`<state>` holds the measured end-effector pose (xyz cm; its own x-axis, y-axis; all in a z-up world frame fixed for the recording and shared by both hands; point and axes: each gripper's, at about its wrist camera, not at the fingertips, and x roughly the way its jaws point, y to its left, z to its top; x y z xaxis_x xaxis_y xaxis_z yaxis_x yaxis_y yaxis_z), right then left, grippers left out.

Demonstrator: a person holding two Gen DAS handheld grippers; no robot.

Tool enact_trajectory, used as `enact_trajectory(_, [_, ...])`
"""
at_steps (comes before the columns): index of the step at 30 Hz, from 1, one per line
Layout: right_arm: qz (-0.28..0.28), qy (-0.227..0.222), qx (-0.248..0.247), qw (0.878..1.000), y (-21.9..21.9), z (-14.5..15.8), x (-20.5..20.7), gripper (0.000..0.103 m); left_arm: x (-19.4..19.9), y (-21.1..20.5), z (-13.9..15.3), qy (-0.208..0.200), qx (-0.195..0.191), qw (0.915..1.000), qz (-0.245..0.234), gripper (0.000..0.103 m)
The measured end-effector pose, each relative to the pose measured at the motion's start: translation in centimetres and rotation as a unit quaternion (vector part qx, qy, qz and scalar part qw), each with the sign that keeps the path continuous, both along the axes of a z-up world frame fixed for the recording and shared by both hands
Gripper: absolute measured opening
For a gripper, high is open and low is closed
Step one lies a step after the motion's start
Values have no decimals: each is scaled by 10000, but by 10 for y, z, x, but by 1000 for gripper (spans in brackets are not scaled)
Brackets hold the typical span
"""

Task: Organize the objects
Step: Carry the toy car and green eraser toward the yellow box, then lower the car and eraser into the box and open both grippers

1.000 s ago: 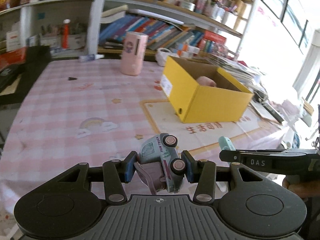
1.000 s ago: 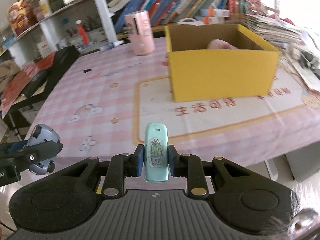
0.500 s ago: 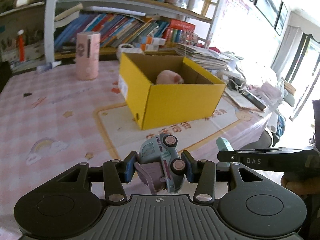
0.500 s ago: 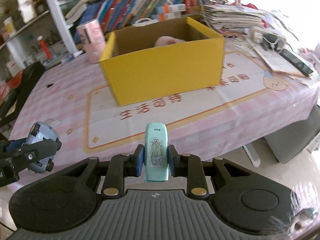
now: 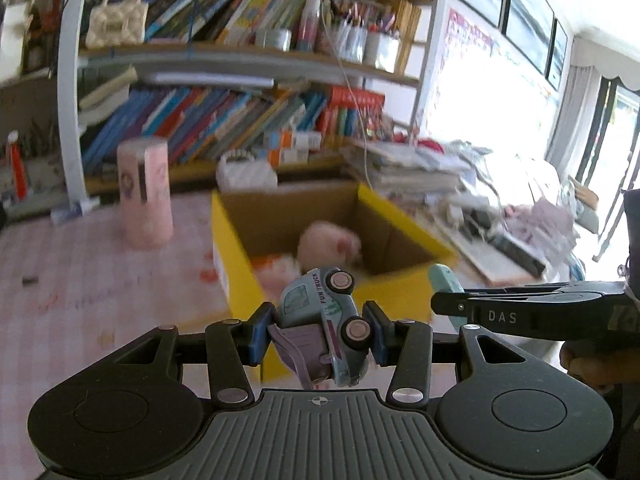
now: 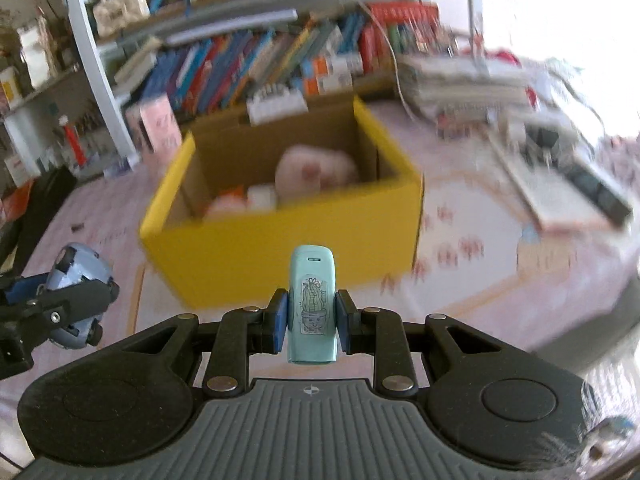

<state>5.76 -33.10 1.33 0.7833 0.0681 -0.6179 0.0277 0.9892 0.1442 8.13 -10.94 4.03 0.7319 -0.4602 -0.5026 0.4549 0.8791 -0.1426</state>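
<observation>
My left gripper is shut on a light blue toy truck, held on its side in the air just before the open yellow box. My right gripper is shut on a small teal case with a cactus sticker, held upright in front of the same yellow box. A pink plush and other small items lie inside the box. The right gripper also shows at the right of the left wrist view. The truck shows at the left of the right wrist view.
A pink cylinder stands behind the box on the pink checked tablecloth. Bookshelves line the back. Stacks of papers and magazines crowd the table's right side.
Both grippers have risen and moved toward the yellow box, which now looks closer with its inside in view. Both still hold their objects.
</observation>
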Motion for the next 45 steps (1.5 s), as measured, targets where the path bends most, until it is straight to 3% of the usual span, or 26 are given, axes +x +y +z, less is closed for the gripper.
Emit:
enact_trajectory(5, [324, -487, -150, 9982, -10, 21, 44, 23, 32, -22, 6, -252, 16, 9994, 245, 46])
enact_trajectory(10, [661, -613, -337, 9954, -14, 25, 88, 23, 63, -40, -10, -89, 216, 9985, 496, 46])
enact_trajectory(19, [1370, -126, -749, 9877, -3, -9, 138, 23, 87, -61, -42, 244, 751, 9943, 715, 46])
enact_trajectory(30, [1846, 530, -938, 9769, 4, -45, 165, 23, 91, -76, -48, 6, 1197, 9900, 744, 46])
enact_trajectory(34, [1806, 778, -755, 9776, -3, -52, 171, 23, 90, -76, -46, -22, 1180, 9901, 764, 51])
enact_trajectory(39, [1746, 914, -636, 9783, -6, -55, 176, 23, 77, -70, -35, -322, 1025, 9900, 909, 71])
enact_trajectory(45, [1723, 947, -629, 9785, -7, -56, 180, 23, 58, -56, -16, -613, 745, 9871, 1280, 81])
